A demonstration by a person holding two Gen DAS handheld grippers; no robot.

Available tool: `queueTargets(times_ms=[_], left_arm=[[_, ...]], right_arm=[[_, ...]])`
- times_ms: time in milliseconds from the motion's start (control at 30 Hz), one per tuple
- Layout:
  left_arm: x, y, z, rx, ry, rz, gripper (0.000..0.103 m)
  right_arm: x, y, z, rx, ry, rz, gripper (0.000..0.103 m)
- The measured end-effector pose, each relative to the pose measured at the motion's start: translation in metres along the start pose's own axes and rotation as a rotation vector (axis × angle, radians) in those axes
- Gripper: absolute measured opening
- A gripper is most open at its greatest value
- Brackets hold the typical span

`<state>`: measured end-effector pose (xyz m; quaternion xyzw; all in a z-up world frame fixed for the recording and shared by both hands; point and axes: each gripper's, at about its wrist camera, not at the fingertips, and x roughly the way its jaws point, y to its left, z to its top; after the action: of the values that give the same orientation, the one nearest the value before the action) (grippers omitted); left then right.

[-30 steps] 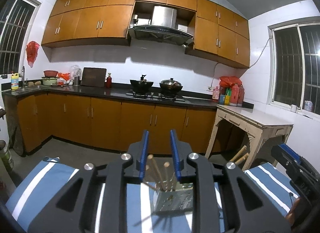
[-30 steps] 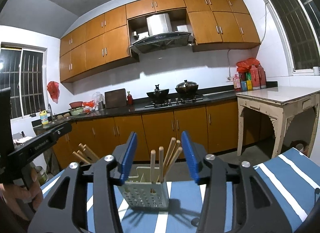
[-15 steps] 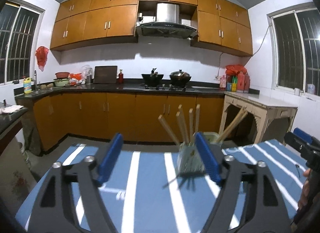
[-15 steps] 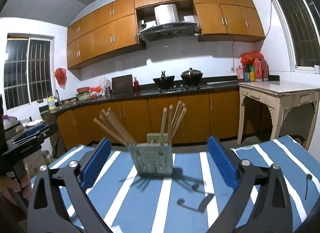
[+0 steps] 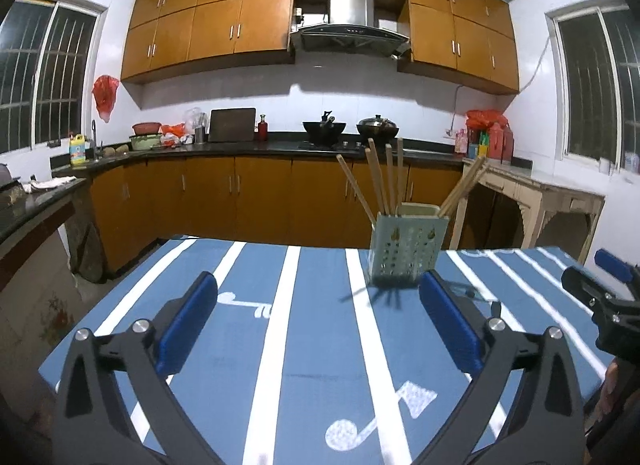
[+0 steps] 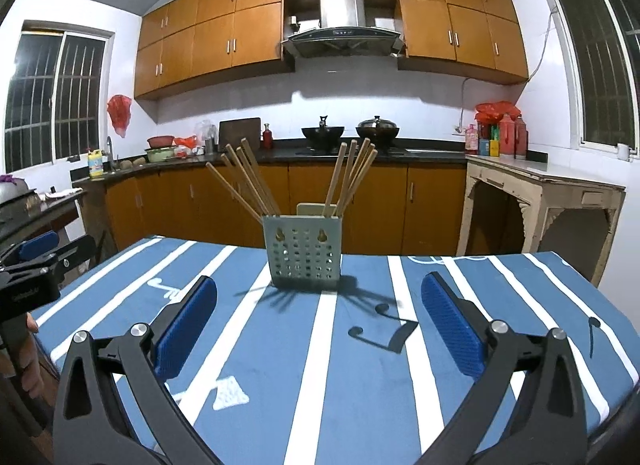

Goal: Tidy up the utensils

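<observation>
A pale green perforated utensil holder (image 6: 305,252) stands upright on the blue table with white stripes (image 6: 360,385). Several wooden chopsticks (image 6: 256,185) stick out of it, fanned left and right. It also shows in the left wrist view (image 5: 406,250) with its chopsticks (image 5: 378,179). My left gripper (image 5: 318,323) is open and empty, back from the holder and to its left. My right gripper (image 6: 320,325) is open and empty, facing the holder from the near side. The right gripper shows at the right edge of the left wrist view (image 5: 604,297); the left gripper shows at the left edge of the right wrist view (image 6: 36,261).
The table's far edge lies just behind the holder. Beyond it are kitchen cabinets (image 6: 360,205), a stove with two pots (image 6: 348,133) and a side table (image 6: 540,201) on the right. A dark counter (image 5: 24,217) stands to the left.
Both grippers have opened wide and drawn back from the holder toward the near side of the table. The chopsticks stay in the holder.
</observation>
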<state>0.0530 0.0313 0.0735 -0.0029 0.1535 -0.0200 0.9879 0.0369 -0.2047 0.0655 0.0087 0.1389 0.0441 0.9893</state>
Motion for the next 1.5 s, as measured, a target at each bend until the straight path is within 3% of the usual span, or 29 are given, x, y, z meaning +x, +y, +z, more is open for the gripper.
queueTargets(times_ms=[233, 633, 1500], left_arm=[[-0.011, -0.014, -0.038, 0.061, 0.013, 0.008, 0.099], [-0.022, -0.013, -0.073, 0.038, 0.042, 0.032, 0.099], [-0.024, -0.020, -0.083, 0.049, 0.066, 0.019, 0.099]], right_arm=[[-0.006, -0.002, -0.030, 0.031, 0.051, -0.016, 0.101], [-0.017, -0.002, -0.063, 0.045, 0.064, -0.054, 0.101], [-0.027, 0.001, -0.071, 0.049, 0.043, -0.087, 0.101]])
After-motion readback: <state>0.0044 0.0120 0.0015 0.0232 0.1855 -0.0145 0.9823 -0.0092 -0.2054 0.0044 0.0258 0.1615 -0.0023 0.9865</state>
